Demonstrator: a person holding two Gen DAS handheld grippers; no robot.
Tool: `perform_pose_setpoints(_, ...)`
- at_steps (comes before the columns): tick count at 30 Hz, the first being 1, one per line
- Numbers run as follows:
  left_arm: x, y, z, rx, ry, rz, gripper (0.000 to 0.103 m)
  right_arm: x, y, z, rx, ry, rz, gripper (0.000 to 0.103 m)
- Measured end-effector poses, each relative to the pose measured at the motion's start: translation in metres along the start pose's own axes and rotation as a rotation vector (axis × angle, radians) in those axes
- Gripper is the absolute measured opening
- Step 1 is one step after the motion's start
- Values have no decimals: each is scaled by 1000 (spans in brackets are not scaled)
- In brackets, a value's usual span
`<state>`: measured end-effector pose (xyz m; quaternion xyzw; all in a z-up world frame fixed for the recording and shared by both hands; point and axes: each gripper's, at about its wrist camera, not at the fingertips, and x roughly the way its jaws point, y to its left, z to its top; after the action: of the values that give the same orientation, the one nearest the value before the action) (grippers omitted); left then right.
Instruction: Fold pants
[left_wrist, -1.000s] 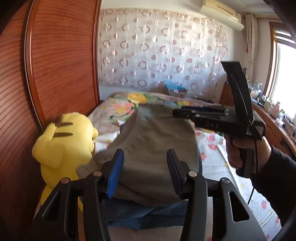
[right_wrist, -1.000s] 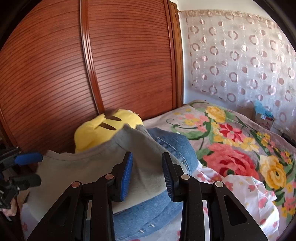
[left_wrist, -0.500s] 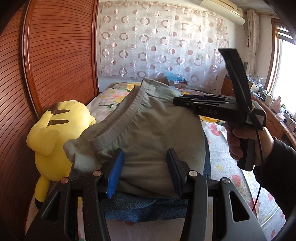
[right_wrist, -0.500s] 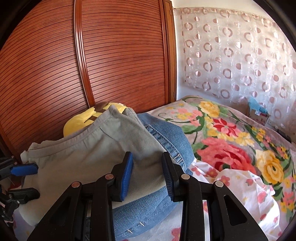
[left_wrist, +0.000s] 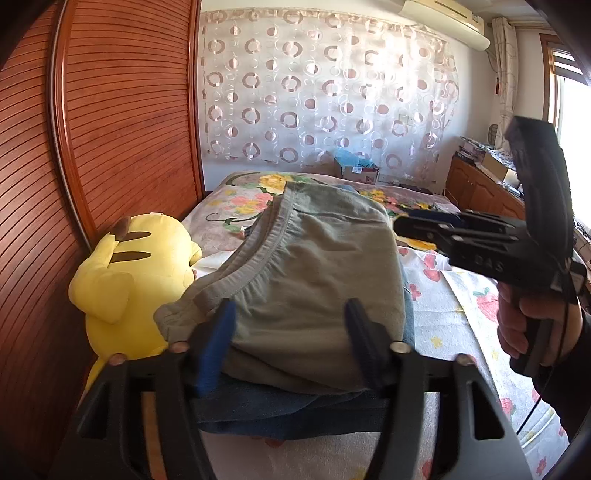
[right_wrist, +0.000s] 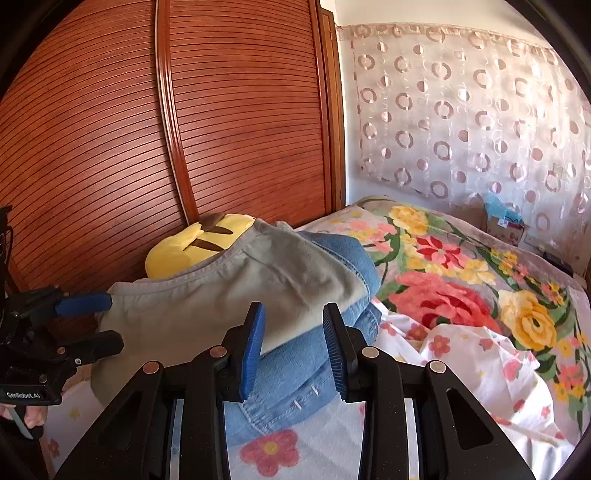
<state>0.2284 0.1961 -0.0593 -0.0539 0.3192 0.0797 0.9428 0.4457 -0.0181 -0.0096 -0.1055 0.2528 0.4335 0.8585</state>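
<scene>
I have the grey-green pants (left_wrist: 314, 280) lying folded on top of a pile of blue jeans (right_wrist: 332, 314) at the wall side of the bed (right_wrist: 461, 295), with the elastic waistband turned toward the yellow plush toy (left_wrist: 136, 280) that sits against the wooden wardrobe door (left_wrist: 122, 129). My left gripper (left_wrist: 291, 328) has just been opening its jaws: they now stand wide to either side of the near edge of the pants, the pads off the cloth, so nothing is pinched there, though the fabric lies between them. My right gripper (right_wrist: 293, 332) is partly open and holds nothing; from its own camera its blue pads (right_wrist: 253, 343) sit over the near corner of the stack, where grey cloth meets denim, and I cannot see them pressing on either. In the left camera it points across the far right side of the pants, just beside them. I judge this to be the letting-go at the end of a fold (the pants look compact and sit squarely enough on the jeans), so the task seems close to done. What the next move calls for, I think, is drawing both grippers back without snagging the waistband or the edge, and perhaps a light press to flatten the bulge on top. The risk is dragging the pile askew, since soft cloth on denim would slide easily.
</scene>
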Motion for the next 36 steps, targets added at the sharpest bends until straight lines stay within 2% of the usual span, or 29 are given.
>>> perform_pose_setpoints(1, -1, 0, 0, 1, -5, 2, 82, -3, 2, -2, -3, 0, -5, 34)
perform_pose_setpoints(4, -4, -1, 0, 13, 0, 20, 82, -13, 4, -5, -6, -4, -9, 34)
perform_pose_setpoints(6, -6, -2, -1, 14, -4, 22, 87, -17, 5, -6, 2, -7, -6, 34)
perform_pose_setpoints(13, -4, -1, -3, 6, 9, 43, 88, -21, 6, -9, 9, -10, -9, 34)
perform_pose_setpoints(15, -5, -1, -4, 7, 6, 47, 88, -22, 6, -10, 10, -6, -10, 43)
perform_pose_setpoints(19, -11, -2, -5, 3, -6, 43, 88, -26, 9, -13, 25, 3, -9, 51)
perform_pose_setpoints(22, -12, -4, -6, -1, 5, 80, 88, -32, 12, -15, 31, 5, -26, 56)
perform_pose_setpoints(24, -15, -5, -7, 4, 6, 59, 88, -37, 17, -17, 31, 8, -37, 62)
perform_pose_setpoints(29, -26, -9, -11, 10, -6, 22, 88, -50, 27, -26, 38, 30, -58, 66)
perform_pose_setpoints(36, -41, -22, -22, 34, 0, 1, 88, -76, 41, -40, 74, 42, -113, 66)
